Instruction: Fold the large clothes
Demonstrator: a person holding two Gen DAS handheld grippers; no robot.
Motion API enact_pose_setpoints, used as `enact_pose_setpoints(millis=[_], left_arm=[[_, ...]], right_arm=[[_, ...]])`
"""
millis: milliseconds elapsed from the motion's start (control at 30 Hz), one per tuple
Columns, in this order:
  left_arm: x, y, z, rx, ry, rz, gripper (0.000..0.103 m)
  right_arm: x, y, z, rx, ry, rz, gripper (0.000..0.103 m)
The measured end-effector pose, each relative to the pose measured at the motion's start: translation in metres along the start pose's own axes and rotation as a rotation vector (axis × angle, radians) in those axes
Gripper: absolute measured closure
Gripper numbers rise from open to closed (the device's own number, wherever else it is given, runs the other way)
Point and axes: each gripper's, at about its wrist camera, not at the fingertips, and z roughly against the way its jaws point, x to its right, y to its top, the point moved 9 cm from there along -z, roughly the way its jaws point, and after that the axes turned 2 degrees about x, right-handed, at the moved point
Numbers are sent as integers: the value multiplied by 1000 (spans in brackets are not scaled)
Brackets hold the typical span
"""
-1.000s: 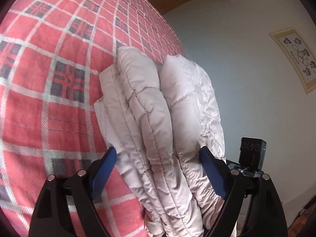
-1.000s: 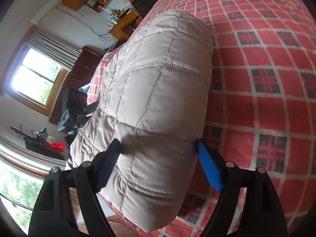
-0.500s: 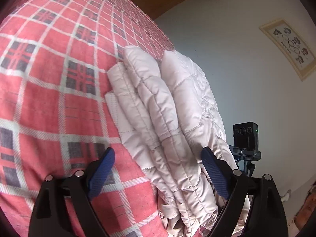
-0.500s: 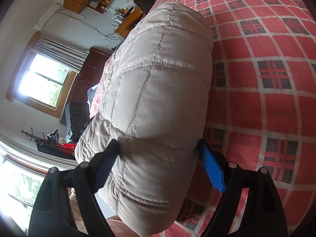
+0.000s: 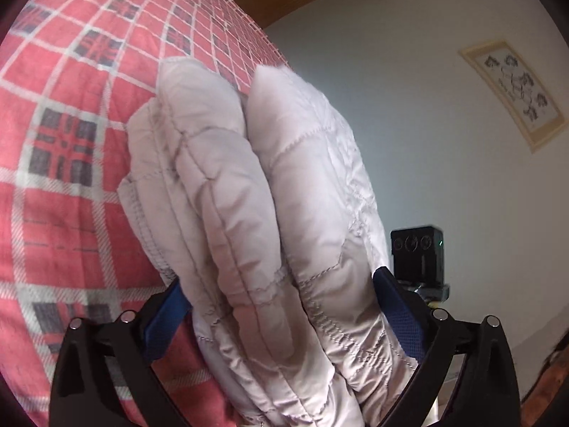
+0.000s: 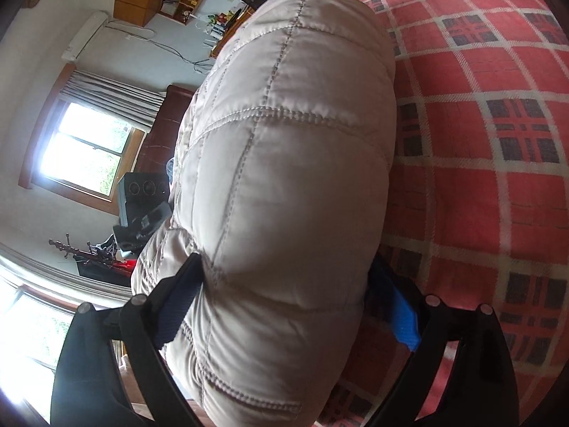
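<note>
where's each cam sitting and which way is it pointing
Left wrist: sits on the left gripper, looking along its blue-padded fingers at the folded quilted jacket on the red plaid bedspread, white wall beyond.
Right wrist: sits on the right gripper, looking along the same quilted jacket toward a window and shelves.
Shared: jacket, bedspread, and in each a dark device past the jacket that may be the other gripper; only gripper fingers show, no hands.

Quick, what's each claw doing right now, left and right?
Left claw: closed on the folded quilted jacket, pads pressed into its stacked layers.
Right claw: closed on the same jacket's bulky fold.
</note>
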Motion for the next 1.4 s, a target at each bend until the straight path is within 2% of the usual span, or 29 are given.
enact_pose_setpoints(millis=[67, 133, 167, 200, 267, 333, 400, 500, 667, 800, 933, 1100, 1200, 1267, 1333, 1400], left_arm=[[4, -1, -4, -6, 20, -11, 4], [8, -3, -5, -3, 9, -10, 4], [13, -4, -5, 5, -15, -14, 4], [18, -6, -8, 11, -38, -21, 6], [28, -15, -13, 8, -44, -42, 17], [35, -18, -17, 4, -53, -41, 35], [40, -17, -19, 11, -66, -30, 44], [55, -13, -27, 11, -98, -17, 50], [100, 5, -54, 6, -113, -102, 53], [125, 22, -85, -6, -126, -141, 53], [116, 33, -112, -31, -99, -153, 53], [85, 35, -146, -72, -14, -131, 53], [76, 31, -149, -66, -36, -126, 52], [78, 26, -150, -60, -32, -128, 50], [79, 26, -149, -68, -18, -108, 42], [82, 25, -146, -71, -4, -77, 39]], right_arm=[[1, 2, -7, 0, 19, -10, 9], [2, 5, -10, 8, 28, -6, 10], [0, 5, -10, 16, 30, 2, 12], [-2, 3, -8, 23, 26, 18, 21], [-5, 2, -3, 34, 12, 40, 32], [-7, 1, 0, 40, 10, 38, 42], [-10, 0, 8, 47, 24, 37, 51], [-12, 4, 28, 79, 26, 59, 53], [-6, 19, 83, 145, -6, 91, 53], [10, 36, 116, 163, -52, 101, 52], [46, 51, 124, 151, -89, 57, 51], [100, 51, 104, 117, -104, -30, 48], [112, 45, 100, 123, -63, -41, 44], [116, 42, 101, 128, -78, -25, 40], [117, 38, 103, 125, -104, -28, 31], [110, 36, 104, 134, -127, -31, 26]])
